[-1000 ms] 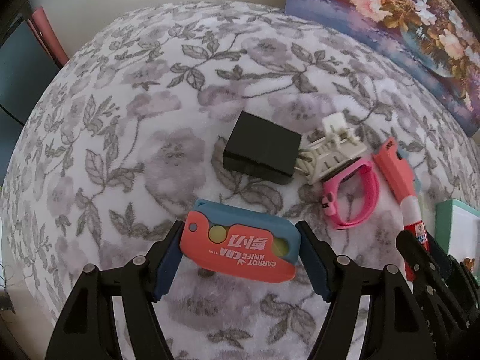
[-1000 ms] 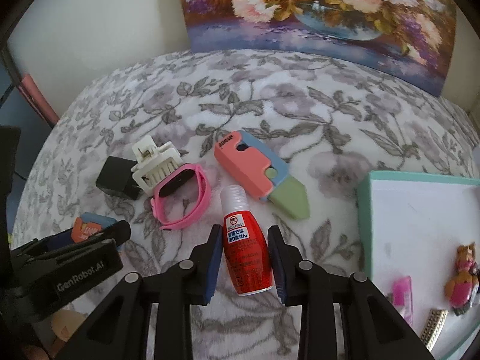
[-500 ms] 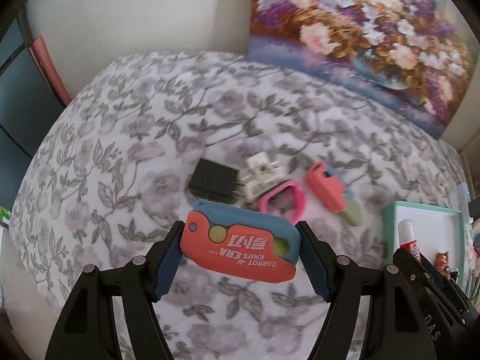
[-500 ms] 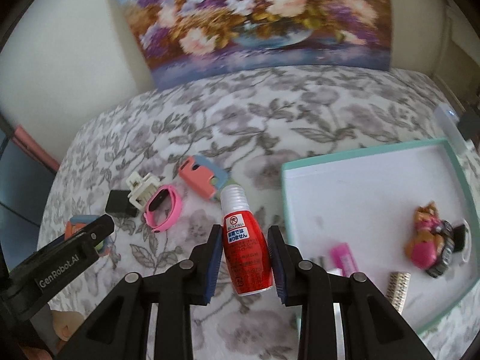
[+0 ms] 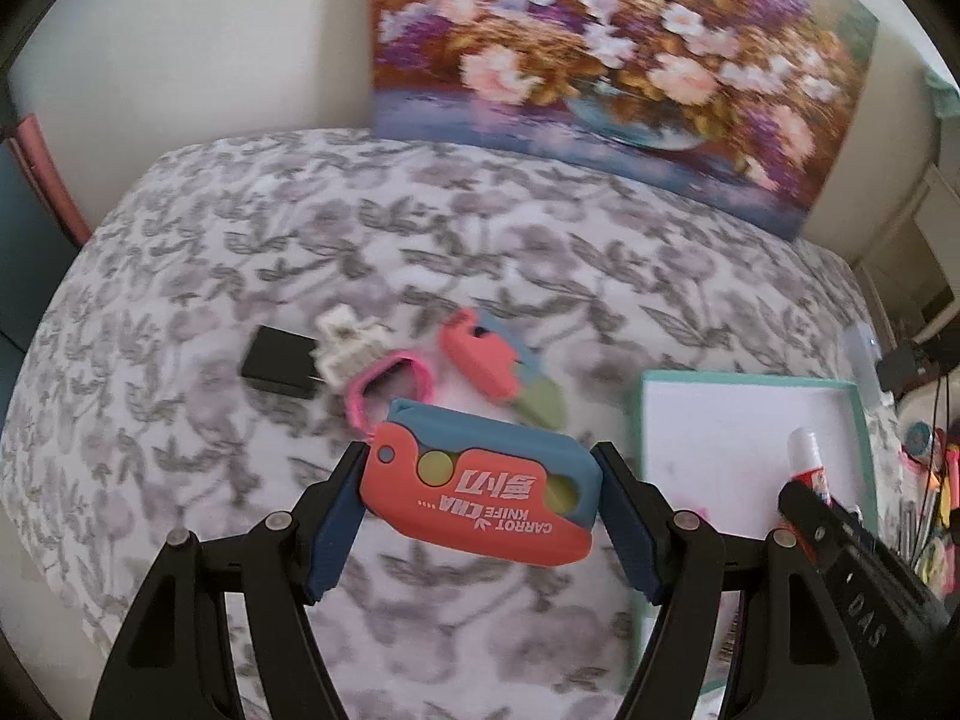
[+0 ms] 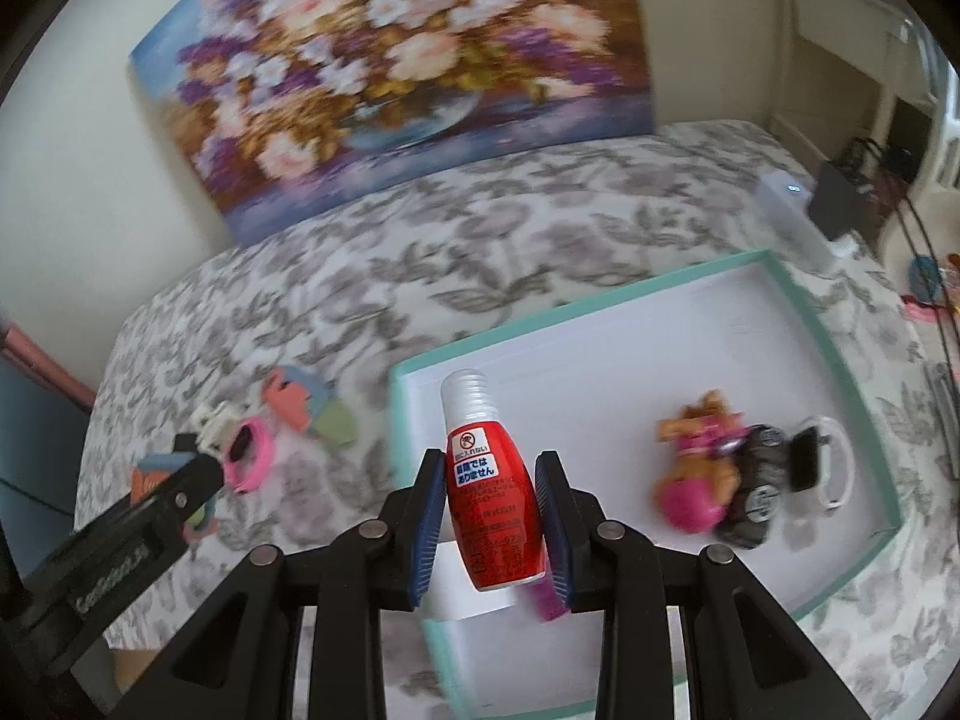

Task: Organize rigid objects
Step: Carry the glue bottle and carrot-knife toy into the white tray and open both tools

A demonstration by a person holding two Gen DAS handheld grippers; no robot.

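Observation:
My left gripper (image 5: 480, 516) is shut on a red and blue carrot knife toy (image 5: 486, 489), held above the floral cloth just left of the white tray (image 5: 720, 444). In the right wrist view my right gripper (image 6: 492, 516) is shut on a red glue bottle (image 6: 489, 492) with a white cap, held over the near left part of the teal-rimmed white tray (image 6: 600, 372). The bottle's white cap (image 5: 807, 450) also shows over the tray at the right edge of the left wrist view.
On the cloth lie a black block (image 5: 279, 363), a white clip (image 5: 348, 342), a pink band (image 5: 390, 387) and a second carrot knife toy (image 5: 498, 369). In the tray sit a pink toy figure (image 6: 696, 468), a dark toy (image 6: 756, 498), a white ring (image 6: 828, 468) and a pink piece (image 6: 546, 600). A flower painting (image 6: 390, 78) leans at the back.
Both grippers have risen and moved right toward the tray with their objects. The glue bottle now hangs over the tray; the loose items look smaller and farther left.

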